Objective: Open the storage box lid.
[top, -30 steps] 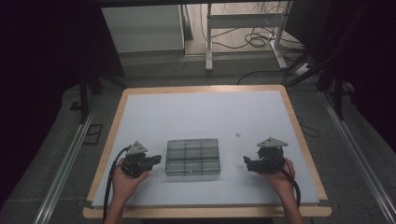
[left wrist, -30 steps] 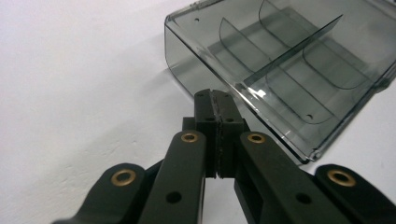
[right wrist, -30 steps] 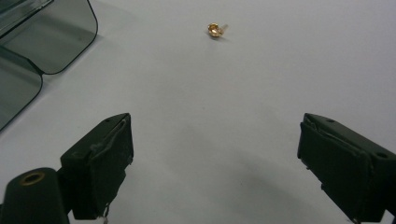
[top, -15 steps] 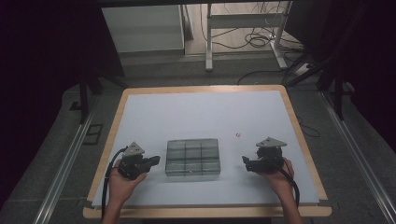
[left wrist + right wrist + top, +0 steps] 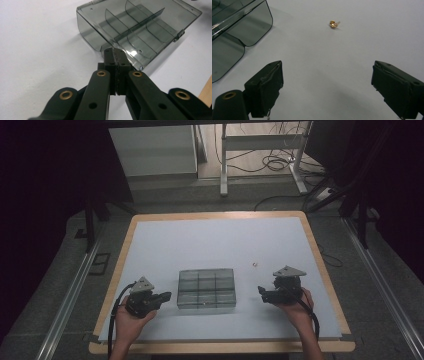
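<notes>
A smoky clear plastic box point(image 5: 207, 288) with several compartments lies on the white table top point(image 5: 210, 240), between the two hands. My left gripper point(image 5: 167, 295) is level at the box's left side, shut with nothing between its jaws. In the left gripper view, its closed tips point(image 5: 115, 53) sit just in front of the box's point(image 5: 140, 27) near edge, and I cannot tell if they touch it. My right gripper point(image 5: 261, 292) is right of the box, open and empty point(image 5: 327, 85). A tiny gold item point(image 5: 333, 24) lies on the table ahead of it point(image 5: 254, 264).
The table has a wooden rim point(image 5: 220, 214) all round. Behind it are a white cabinet point(image 5: 152, 150), metal desk legs point(image 5: 224, 165) and loose cables point(image 5: 270, 165) on the floor. Metal rails point(image 5: 67, 300) run along both sides.
My left hand has drifted slightly toward the table's near left with its gripper still shut. The right hand, the box and the gold item have stayed put.
</notes>
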Motion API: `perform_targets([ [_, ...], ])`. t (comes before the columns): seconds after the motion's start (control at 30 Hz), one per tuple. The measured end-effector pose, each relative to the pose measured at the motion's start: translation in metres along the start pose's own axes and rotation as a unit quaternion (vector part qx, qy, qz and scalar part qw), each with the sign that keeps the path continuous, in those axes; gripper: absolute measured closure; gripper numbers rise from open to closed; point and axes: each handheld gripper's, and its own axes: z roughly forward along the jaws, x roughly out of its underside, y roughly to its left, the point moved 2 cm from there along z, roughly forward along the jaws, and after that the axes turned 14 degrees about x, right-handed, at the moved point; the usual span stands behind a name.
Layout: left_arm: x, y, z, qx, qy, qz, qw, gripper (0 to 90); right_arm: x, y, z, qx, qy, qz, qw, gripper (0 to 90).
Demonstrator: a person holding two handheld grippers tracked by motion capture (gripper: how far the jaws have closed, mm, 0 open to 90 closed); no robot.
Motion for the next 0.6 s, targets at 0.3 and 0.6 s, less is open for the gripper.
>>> perform_targets([
  [0.3,0.008,-0.003,-0.001,0.005,0.009,-0.008,0.9999,89.5,0.000,-0.001,0.000,0.000,-0.001,0.000,1.0000,9.9],
  [0.6,0.016,-0.007,0.007,0.018,0.029,-0.012,0.9994,89.3,0.000,0.000,0.000,0.000,0.000,0.000,1.0000,9.9],
])
